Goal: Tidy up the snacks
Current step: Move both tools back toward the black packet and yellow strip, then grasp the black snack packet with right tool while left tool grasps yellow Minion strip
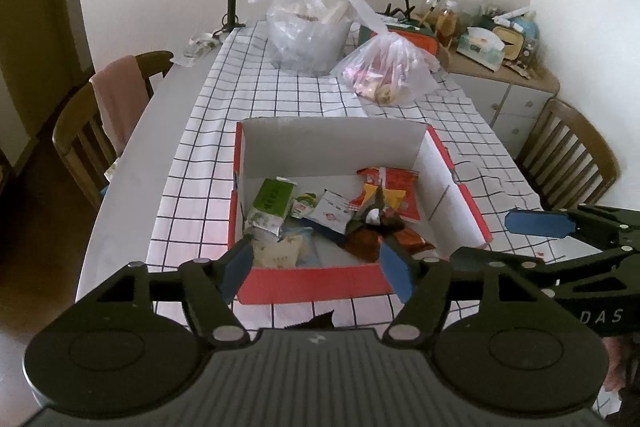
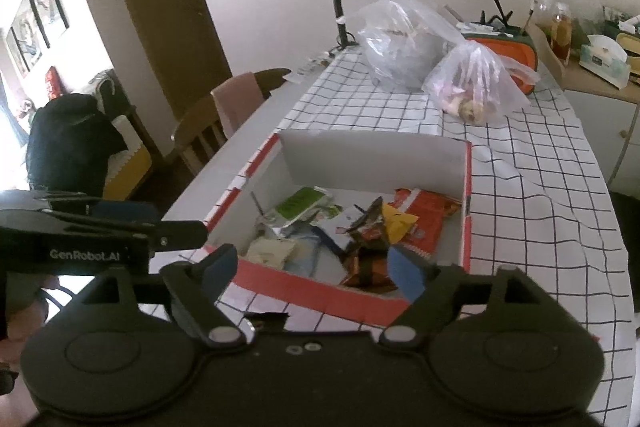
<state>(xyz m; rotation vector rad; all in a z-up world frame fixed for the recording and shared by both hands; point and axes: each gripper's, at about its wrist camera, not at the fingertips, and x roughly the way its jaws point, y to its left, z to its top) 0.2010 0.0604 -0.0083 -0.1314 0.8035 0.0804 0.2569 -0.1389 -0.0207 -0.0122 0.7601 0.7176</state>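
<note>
Fingers [image 1: 240, 267] of the left gripper [image 1: 316, 269] stand apart with nothing between them; those of the right gripper [image 2: 312, 269] are likewise spread and empty. Landmark: the red box [image 1: 304, 281] on the checked worktop [image 1: 208, 131]. Both grippers hang above its near wall, pointing down into it. Beyond the box's far wall sit a large clear bag [image 1: 308, 27] and a smaller snack bag [image 1: 390, 71], well apart from either gripper. Inside the box lie loose packets: an orange-red one [image 1: 400, 187] at the far right, a green one [image 1: 270, 201] at the left. Judgement: the snack bag lies straight ahead, past the box, slightly right, so the right hand appears nearer.
</note>
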